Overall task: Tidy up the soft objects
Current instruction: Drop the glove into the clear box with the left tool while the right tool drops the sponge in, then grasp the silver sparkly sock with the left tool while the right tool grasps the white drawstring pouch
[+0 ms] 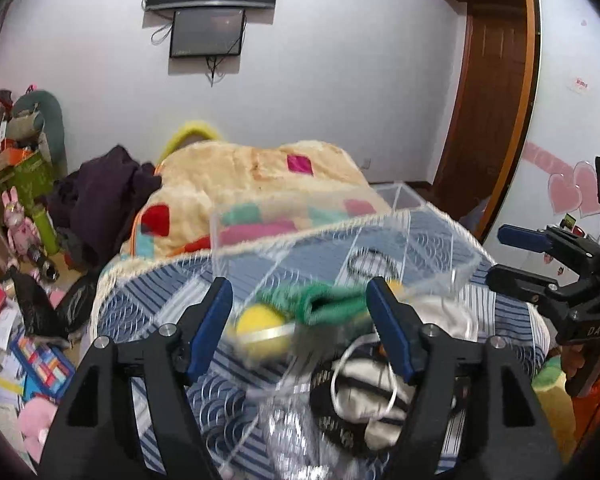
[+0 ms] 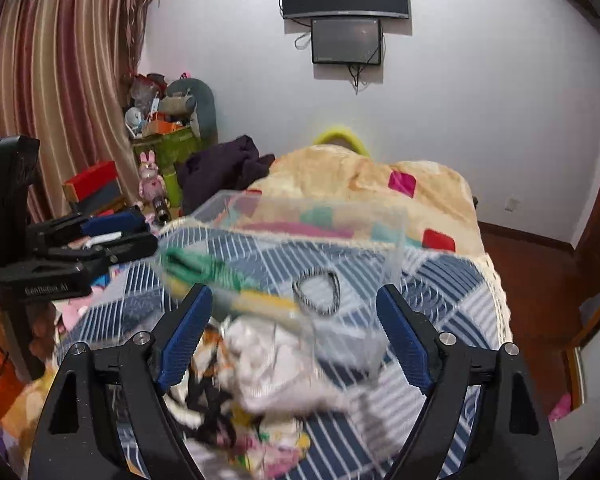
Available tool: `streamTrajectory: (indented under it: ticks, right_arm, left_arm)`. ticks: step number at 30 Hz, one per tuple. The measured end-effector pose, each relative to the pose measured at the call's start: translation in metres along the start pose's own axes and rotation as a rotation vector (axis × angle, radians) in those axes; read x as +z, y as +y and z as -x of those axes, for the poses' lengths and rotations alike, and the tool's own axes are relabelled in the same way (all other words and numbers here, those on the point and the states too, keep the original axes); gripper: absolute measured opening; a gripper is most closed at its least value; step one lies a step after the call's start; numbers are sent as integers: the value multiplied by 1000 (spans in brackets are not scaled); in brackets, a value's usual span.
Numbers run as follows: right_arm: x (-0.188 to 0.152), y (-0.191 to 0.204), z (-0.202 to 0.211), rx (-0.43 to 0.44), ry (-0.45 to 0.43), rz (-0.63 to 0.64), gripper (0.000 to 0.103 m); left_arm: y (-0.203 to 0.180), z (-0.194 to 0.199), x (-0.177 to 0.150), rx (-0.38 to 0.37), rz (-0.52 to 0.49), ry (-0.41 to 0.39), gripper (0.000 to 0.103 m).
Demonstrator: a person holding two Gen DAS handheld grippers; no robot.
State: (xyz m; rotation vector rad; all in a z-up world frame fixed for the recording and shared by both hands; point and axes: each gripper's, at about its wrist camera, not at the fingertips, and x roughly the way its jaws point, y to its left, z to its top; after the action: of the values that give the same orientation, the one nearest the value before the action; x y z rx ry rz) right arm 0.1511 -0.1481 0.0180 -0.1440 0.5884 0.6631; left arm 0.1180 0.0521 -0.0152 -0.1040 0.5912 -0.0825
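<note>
Both grippers hover over the bed [image 1: 148, 304], jaws spread wide and holding nothing. The left gripper [image 1: 300, 300] frames a green sock [image 1: 324, 304] and a yellow ball [image 1: 260, 326] inside the clear divided box [image 1: 440, 236]. The right gripper [image 2: 294, 312] sits above a blurred heap of white cloth [image 2: 276, 364].
</note>
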Motion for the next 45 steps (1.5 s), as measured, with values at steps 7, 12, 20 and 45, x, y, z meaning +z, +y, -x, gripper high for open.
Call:
streamTrajectory:
  ticks: [7,12,20,45]
  right_arm:
    - [-27,0,-15,18,46,-44,82]
    - [-43,0,-32,43,96,-72,81]
    - [-50,5,-40,66,123,-65,52]
    - [-36,5,23,33,-72,-65,13]
  left_arm:
    - [11,-3,-44,24,16,89,70]
    - [19,-10,-69,51,6,147,70]
    - [16,-25,-91,2,12,211,60]
    - [16,43,-68,42,29,34,8]
